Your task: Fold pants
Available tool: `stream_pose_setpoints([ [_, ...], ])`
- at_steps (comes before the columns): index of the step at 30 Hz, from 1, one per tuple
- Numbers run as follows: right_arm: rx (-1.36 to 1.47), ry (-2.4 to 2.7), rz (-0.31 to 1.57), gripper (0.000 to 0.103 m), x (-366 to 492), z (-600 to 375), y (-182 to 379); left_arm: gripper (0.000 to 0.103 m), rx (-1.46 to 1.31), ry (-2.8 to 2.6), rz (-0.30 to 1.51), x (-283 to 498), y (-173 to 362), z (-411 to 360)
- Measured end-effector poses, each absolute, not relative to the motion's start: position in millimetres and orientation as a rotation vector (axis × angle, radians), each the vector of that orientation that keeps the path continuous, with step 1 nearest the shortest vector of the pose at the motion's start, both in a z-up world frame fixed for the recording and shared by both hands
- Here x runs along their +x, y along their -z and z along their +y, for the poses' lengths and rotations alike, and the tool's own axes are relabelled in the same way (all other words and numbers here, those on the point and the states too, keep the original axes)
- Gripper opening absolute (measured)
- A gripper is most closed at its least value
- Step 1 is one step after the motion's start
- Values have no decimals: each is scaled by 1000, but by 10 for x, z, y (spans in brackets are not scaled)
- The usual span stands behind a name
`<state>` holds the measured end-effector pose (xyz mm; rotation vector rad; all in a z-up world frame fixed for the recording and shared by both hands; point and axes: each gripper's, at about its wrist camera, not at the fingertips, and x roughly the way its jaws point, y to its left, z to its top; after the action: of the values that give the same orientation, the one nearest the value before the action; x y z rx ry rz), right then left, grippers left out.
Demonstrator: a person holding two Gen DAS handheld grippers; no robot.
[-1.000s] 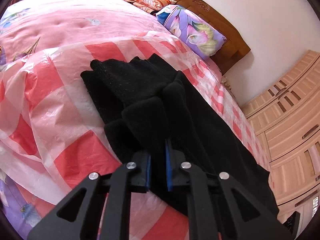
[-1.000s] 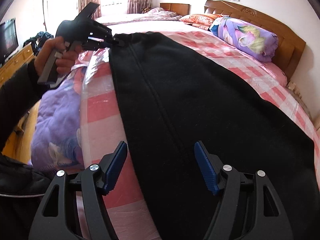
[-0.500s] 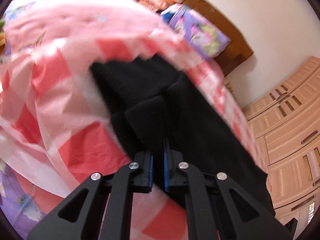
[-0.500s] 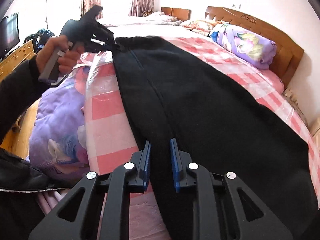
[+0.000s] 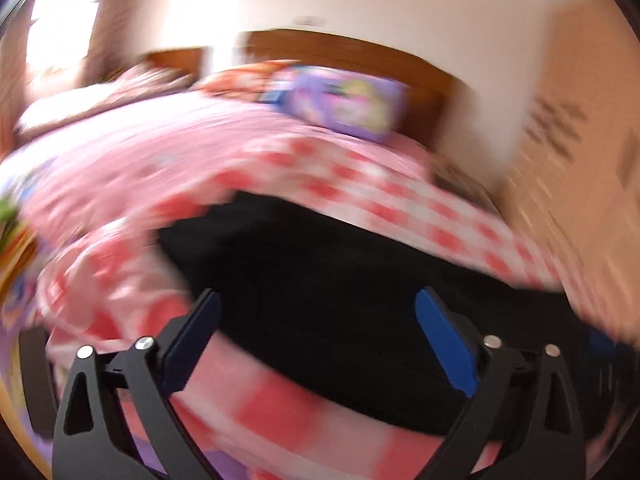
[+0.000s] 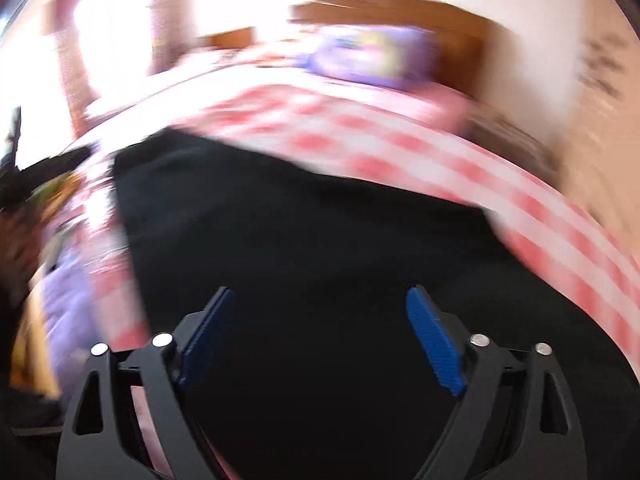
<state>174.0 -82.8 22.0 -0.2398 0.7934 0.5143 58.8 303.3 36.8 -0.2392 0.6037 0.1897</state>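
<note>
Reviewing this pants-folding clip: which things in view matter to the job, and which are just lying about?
Job: black pants, left gripper and right gripper, both opening with nothing pinched, checked sheet.
Lying about: purple floral pillow, wooden headboard.

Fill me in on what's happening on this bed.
A person is folding black pants on a bed with a pink checked cover, using a handheld gripper in each hand. Right now neither one grips the cloth: the left gripper and the right gripper both have their jaws opening, pads clear of the pants, which lie spread out below them. Both views are blurred.
</note>
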Motion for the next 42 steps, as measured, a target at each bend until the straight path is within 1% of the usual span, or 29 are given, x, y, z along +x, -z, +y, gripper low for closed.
stream_pose_setpoints([
  [2,-184,-419,820,87,1827,-1225,-193,101,-101,-94,637,671,-298,2501],
  [5,-177,-255,897,88,1902,-1762,-40,101,47,-8,692,850,-121,1887],
  [7,-193,-149,977,89,1938,-2103,149,101,107,24,744,974,42,1638],
  [9,-91,-175,992,89,1861,-2418,187,101,134,42,802,1098,205,1479],
  [11,-67,-162,956,89,1707,-2586,108,101,140,28,843,1185,327,1440],
  [14,-42,-85,894,92,1478,-2917,-14,101,85,36,858,1200,356,1498],
  [17,-16,-13,935,92,1451,-3214,154,101,77,37,867,1239,367,1504],
  [18,-28,-14,923,92,1416,-3224,170,101,66,30,868,1235,352,1530],
  [20,-70,7,906,92,1371,-3111,111,101,9,10,841,1148,253,1654],
  [23,-78,-26,823,92,1309,-2873,-81,101,-221,-20,769,977,71,2157],
  [26,-69,-182,759,92,1341,-2457,-268,101,-571,-95,699,799,73,3089],
  [29,-158,-314,708,92,1403,-1866,-346,100,-920,-139,623,628,240,4021],
  [30,-173,-354,705,92,1446,-1671,-347,99,-974,-162,600,590,268,4248],
  [33,-191,-460,710,92,1510,-1192,-329,99,-1029,-189,600,639,332,4804],
  [34,-205,-485,710,92,1485,-1049,-331,95,-1034,-182,619,687,361,4906],
  [35,-225,-514,710,92,1484,-901,-321,93,-1034,-173,639,738,388,4984],
  [39,-318,-586,707,92,1390,-483,-263,92,-989,-133,698,974,452,5116],
  [42,-336,-596,729,92,1289,-350,-218,92,-973,-110,720,1122,466,5156],
])
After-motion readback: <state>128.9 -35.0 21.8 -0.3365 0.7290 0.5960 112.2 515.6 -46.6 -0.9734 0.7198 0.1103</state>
